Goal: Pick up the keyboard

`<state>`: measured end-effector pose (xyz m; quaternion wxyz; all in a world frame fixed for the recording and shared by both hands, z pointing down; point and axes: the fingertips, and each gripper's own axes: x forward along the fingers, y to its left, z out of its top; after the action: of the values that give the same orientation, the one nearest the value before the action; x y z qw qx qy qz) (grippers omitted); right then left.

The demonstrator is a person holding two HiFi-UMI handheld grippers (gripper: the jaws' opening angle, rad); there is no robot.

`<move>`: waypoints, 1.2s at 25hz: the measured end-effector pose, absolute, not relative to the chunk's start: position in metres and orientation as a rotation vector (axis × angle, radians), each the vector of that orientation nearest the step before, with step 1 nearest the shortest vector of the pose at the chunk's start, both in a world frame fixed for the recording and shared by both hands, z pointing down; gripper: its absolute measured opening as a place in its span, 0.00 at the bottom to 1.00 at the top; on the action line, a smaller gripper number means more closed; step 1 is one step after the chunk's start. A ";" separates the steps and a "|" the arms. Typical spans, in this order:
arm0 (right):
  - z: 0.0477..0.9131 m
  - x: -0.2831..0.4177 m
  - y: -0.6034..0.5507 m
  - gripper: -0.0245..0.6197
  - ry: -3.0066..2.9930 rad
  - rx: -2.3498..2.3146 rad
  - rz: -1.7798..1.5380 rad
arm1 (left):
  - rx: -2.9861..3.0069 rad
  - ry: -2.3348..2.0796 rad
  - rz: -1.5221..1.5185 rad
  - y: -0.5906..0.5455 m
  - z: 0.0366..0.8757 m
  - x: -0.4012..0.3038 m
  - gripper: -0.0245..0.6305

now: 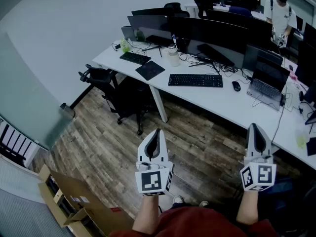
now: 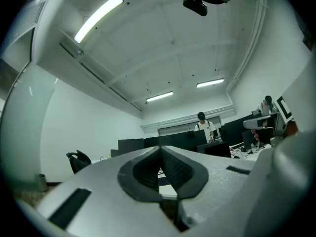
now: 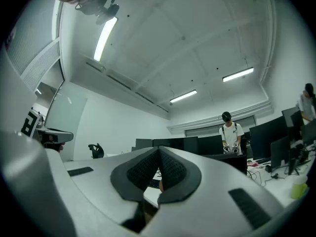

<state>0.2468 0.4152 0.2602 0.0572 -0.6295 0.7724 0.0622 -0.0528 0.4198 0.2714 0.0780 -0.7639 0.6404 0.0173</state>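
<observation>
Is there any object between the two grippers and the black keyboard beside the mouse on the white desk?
Nothing visible. Only wood floor separates the left gripper and right gripper from the keyboard near the front edge of the desk; the office chair stands off to the left.

Bare floor [image 1: 197, 139] lay open on the near side of the desk [image 1: 222, 105]. The desk strip nearer than the keyboard [image 1: 195, 80] was free. A chair [image 1: 123, 95] blocked the left, monitors [image 1: 212, 33] walled the far side, and a mouse [image 1: 236, 86] and laptop [image 1: 266, 83] crowded the right.
</observation>
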 end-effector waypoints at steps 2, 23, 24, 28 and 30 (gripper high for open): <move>0.260 0.237 0.414 0.04 2.341 -1.916 0.199 | -2.288 1.919 0.063 0.419 0.272 -0.063 0.05; 0.272 0.133 0.386 0.04 2.335 -1.940 0.164 | -2.329 1.928 0.107 0.384 0.289 -0.179 0.05; 0.274 0.129 0.386 0.04 2.336 -1.946 0.159 | -2.334 1.927 0.105 0.383 0.291 -0.183 0.05; 0.275 0.114 0.380 0.04 2.350 -1.960 0.156 | -2.346 1.932 0.114 0.376 0.295 -0.196 0.05; 0.276 0.112 0.376 0.04 2.352 -1.966 0.152 | -2.351 1.932 0.118 0.370 0.296 -0.199 0.05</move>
<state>0.1123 0.3758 0.2762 0.0360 -0.6402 0.7658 0.0496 -0.1985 0.3700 0.2962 0.0482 -0.7710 0.6338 0.0388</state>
